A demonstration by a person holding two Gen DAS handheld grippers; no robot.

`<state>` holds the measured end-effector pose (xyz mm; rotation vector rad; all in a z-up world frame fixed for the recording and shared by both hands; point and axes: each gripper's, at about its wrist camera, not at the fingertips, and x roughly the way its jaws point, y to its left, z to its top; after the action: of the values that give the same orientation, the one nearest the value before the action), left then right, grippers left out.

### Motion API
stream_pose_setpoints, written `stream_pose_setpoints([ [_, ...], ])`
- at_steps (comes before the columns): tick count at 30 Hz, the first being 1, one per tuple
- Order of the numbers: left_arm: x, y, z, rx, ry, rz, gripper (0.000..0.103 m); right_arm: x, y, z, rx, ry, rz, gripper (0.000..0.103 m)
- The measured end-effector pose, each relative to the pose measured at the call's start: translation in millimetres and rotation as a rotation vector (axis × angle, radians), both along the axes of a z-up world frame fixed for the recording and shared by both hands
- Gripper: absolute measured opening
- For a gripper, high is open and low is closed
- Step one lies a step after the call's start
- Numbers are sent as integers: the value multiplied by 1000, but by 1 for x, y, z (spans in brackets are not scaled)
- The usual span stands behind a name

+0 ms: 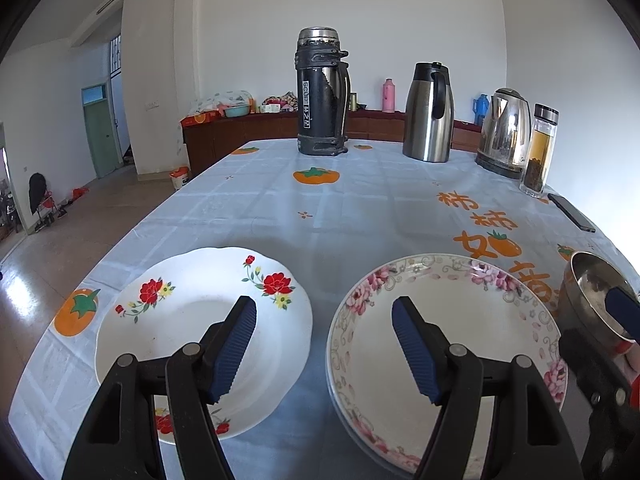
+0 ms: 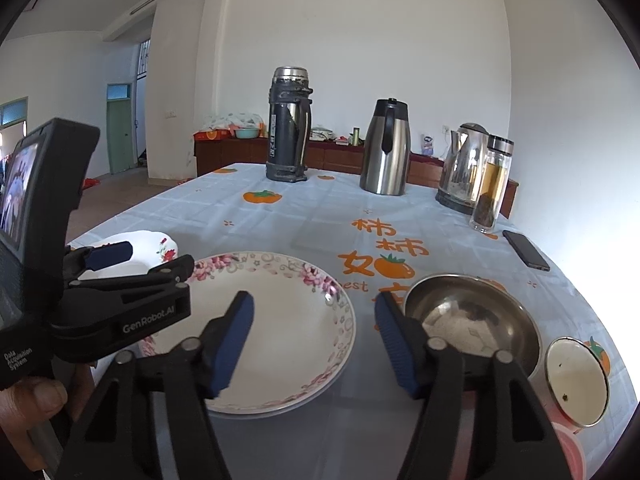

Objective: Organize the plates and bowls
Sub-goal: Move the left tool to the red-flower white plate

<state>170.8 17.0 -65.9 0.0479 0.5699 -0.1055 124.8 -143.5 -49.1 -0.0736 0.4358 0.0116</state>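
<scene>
Left wrist: left tongs (image 1: 324,316) wide, empty, between red-flowered plate (image 1: 192,320) and pink-rimmed plate (image 1: 472,320).

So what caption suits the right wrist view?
Open fingers hover between a pink-flowered plate and a steel bowl.

White walls (image 1: 360,20) are lit by daylight; a dark wooden sideboard (image 1: 240,136) is set against them, a green door (image 1: 100,136) beyond.

Black grippers (image 1: 324,316), ribbed blue pads on the fingers (image 2: 236,344), white "GenRobot.AI" lettering.
</scene>
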Motion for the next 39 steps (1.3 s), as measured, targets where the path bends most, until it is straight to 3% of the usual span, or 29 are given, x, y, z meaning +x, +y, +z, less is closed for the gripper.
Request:
stream_pose_setpoints([
  [6, -8, 7, 0, 66, -17, 30, 73, -4, 8, 1, -30, -23, 21, 44],
  [11, -15, 26, 5, 80, -24, 35, 73, 7, 16, -2, 65, 43, 100, 44],
  [21, -5, 94, 11, 85, 0, 201, 73, 40, 66, 9, 49, 72, 224, 45],
  [29, 5, 127, -5, 93, 75, 262, 73, 90, 106, 2, 77, 219, 313, 45],
  [39, 21, 140, -16, 26, 145, 239, 73, 129, 144, -19, -74, 406, 303, 44],
])
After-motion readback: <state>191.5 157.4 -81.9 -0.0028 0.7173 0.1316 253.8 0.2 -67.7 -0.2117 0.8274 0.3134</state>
